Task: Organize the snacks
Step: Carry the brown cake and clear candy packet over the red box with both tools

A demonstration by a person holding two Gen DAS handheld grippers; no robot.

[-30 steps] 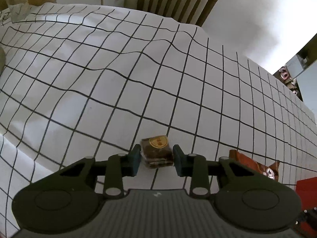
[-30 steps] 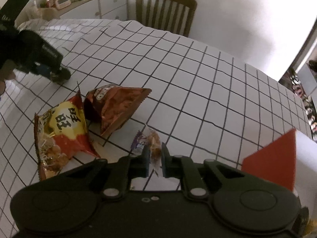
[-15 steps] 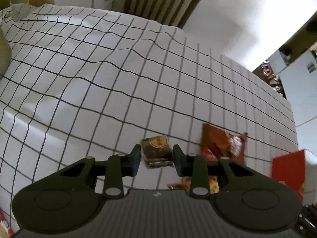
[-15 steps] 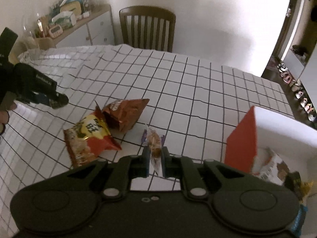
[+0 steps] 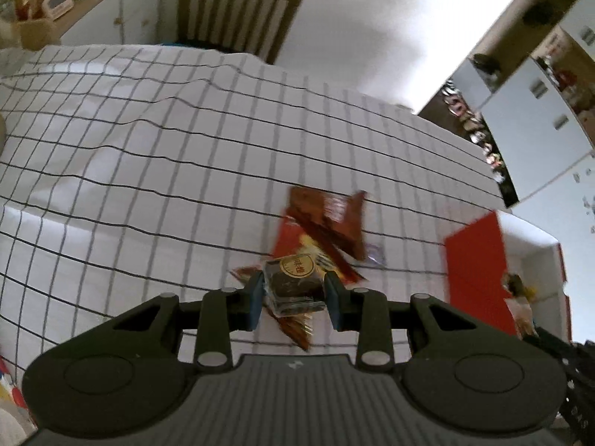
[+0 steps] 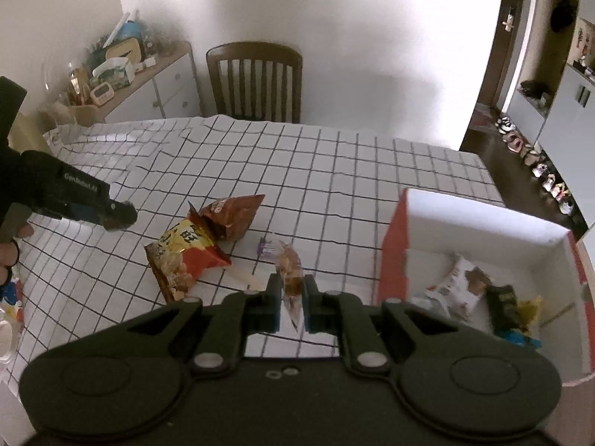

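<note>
Both wrist cameras are looking steeply down over their fingers toward twelve o'clock, sharing the checked tablecloth (image 5: 186,171), wooden chair (image 6: 256,78) and, seemingly, the red box (image 6: 394,256).

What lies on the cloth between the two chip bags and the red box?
In the right wrist view, only a small purple wrapper lies between the chip bags and the red box; the rest is bare cloth.

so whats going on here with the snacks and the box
A person is tidying snacks off a checked tablecloth with a gripper in each hand. The left gripper is shut on a small dark wrapped cake, and the right gripper is shut on a thin clear snack packet. Both are held above the table. Two chip bags lie on the cloth, and the red and white box already holds a few packets.
</note>
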